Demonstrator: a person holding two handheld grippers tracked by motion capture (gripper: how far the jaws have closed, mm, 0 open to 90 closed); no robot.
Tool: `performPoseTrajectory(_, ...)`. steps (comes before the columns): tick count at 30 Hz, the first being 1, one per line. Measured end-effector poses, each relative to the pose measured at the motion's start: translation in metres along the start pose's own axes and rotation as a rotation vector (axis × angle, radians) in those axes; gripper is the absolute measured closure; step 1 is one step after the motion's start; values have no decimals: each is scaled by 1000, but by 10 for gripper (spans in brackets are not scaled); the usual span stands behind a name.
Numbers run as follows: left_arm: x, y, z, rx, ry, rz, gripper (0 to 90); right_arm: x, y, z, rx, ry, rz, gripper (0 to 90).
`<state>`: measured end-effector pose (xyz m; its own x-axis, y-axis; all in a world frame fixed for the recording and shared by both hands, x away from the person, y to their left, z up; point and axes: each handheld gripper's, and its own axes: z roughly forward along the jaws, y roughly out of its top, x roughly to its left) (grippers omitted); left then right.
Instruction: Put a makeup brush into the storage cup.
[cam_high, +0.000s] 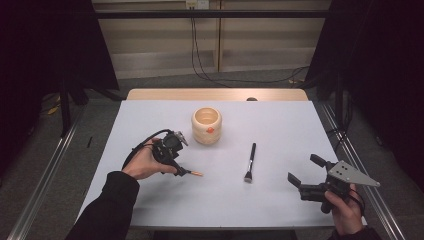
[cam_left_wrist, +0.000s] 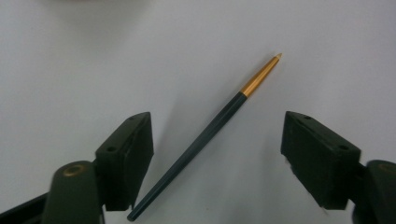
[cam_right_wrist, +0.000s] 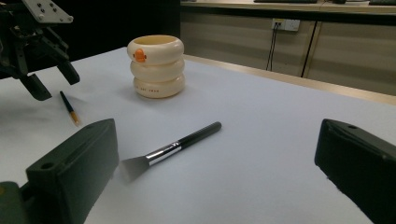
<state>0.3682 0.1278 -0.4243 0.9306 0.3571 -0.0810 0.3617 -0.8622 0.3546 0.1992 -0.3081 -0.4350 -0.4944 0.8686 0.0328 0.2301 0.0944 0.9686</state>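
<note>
White sheet covers the table (cam_high: 280, 195); dark curtains either side, pale wall panels and a socket behind.

Landmark: the cream ringed cup (cam_high: 206, 125), standing upright toward the far middle of the sheet. High view looks down into its open mouth; right gripper view shows its side instead — three stacked rings and an orange mark near the rim.

Left gripper (cam_high: 175, 152) sits just near-left of the cup, tipped down over a thin dark brush (cam_left_wrist: 208, 135) with a gold ferrule and fine tip. High view gives little more than the brush's orange end poking out past the gripper. Left gripper view shows it whole: lying flat on the sheet, slanting between the two jaws — jaws set apart, neither pad touching it, nothing held.

Flat black-handled brush (cam_high: 249, 162) lies near-right of the cup, bristles toward the person, untouched.

Right gripper (cam_high: 304, 174) is well to the near-right of the cup, jaws wide apart, empty; its own view looks across the flat brush toward the cup.
</note>
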Motion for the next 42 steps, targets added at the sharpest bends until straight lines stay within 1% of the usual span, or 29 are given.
performPoseTrajectory(1, 0, -1, 1, -6, -7, -3, 295, 0, 0, 0, 0, 0, 1, 0)
performPoseTrajectory(2, 0, -1, 2, 3, -10, 3, 353, 0, 0, 0, -2, 6, 3, 0)
performPoseTrajectory(3, -1, -2, 5, 28, -12, 4, 369, 0, 0, 0, 0, 8, 4, 0)
performPoseTrajectory(4, -1, -2, 5, 28, -12, 4, 385, 0, 0, 0, -1, 4, 4, 0)
performPoseTrajectory(5, 0, -2, 8, 32, -30, 15, 395, 0, 0, 0, 1, 8, 4, 0)
performPoseTrajectory(6, 0, -2, 8, 32, -30, 15, 415, 0, 0, 0, 1, 8, 4, 0)
performPoseTrajectory(7, -1, -3, 9, 35, -17, 13, 415, 0, 0, 0, 1, 7, 4, 0)
performPoseTrajectory(8, 1, -2, 11, 30, -20, 14, 443, 0, 0, 0, 1, 7, 3, 0)
performPoseTrajectory(9, 1, -2, 11, 41, -13, 21, 470, 0, 0, 0, 1, 7, 4, 0)
performPoseTrajectory(10, 1, -1, 12, 43, -3, 20, 497, 0, 0, 0, 0, 8, 5, 0)
performPoseTrajectory(11, 1, -1, 12, 43, 2, 27, 514, 0, 0, 0, 2, 8, 5, 0)
performPoseTrajectory(12, 1, -1, 14, 32, -6, 21, 534, 0, 0, 0, 1, 9, 5, 0)
performPoseTrajectory(13, 1, -1, 14, 32, -6, 21, 538, 0, 0, 0, 1, 9, 5, 0)
performPoseTrajectory(14, 1, -1, 15, 48, -3, 34, 538, 0, 0, 0, 0, 9, 7, 0)
performPoseTrajectory(15, 0, -1, 16, 56, -3, 27, 556, 0, 0, 0, 1, 5, 6, 0)
performPoseTrajectory(16, 0, -1, 17, 59, -5, 30, 563, 0, 0, 0, 1, 6, 6, 0)
performPoseTrajectory(19, -2, 0, 16, 58, -1, 45, 603, 0, 0, 0, 1, 9, 5, 0)
performPoseTrajectory(20, -3, 0, 16, 60, -5, 44, 604, 0, 0, 0, 2, 9, 6, 0)
performPoseTrajectory(21, -3, 0, 17, 69, 2, 47, 608, 0, 0, 0, 0, 12, 7, 0)
performPoseTrajectory(25, -4, -1, 19, 67, 3, 53, 649, 0, 0, 0, 2, 11, 4, 0)
performPoseTrajectory(27, -4, -1, 21, 73, 0, 57, 676, 0, 0, 0, 1, 13, 3, 0)
performPoseTrajectory(28, -4, -1, 22, 97, -6, 75, 687, 0, 0, 0, 3, 14, 1, 0)
performPoseTrajectory(31, -5, 0, 22, 93, -1, 74, 717, 0, 0, 0, 2, 13, 4, 0)
performPoseTrajectory(32, -5, 0, 22, 100, -8, 87, 717, 0, 0, 0, 2, 13, 4, 0)
performPoseTrajectory(33, -5, 0, 22, 100, -8, 87, 735, 0, 0, 1, 0, 11, 5, 0)
performPoseTrajectory(37, -5, 0, 23, 102, -10, 91, 747, 0, 0, 0, 1, 12, 2, 0)
performPoseTrajectory(38, -4, 1, 23, 113, -17, 97, 751, 1, 0, 1, 3, 11, 5, 0)
performPoseTrajectory(39, -5, 1, 24, 115, -17, 93, 752, 1, 0, 1, 5, 11, 11, 0)
performPoseTrajectory(42, -6, 2, 24, 123, -9, 101, 759, 0, 0, 0, 11, 14, 5, 0)
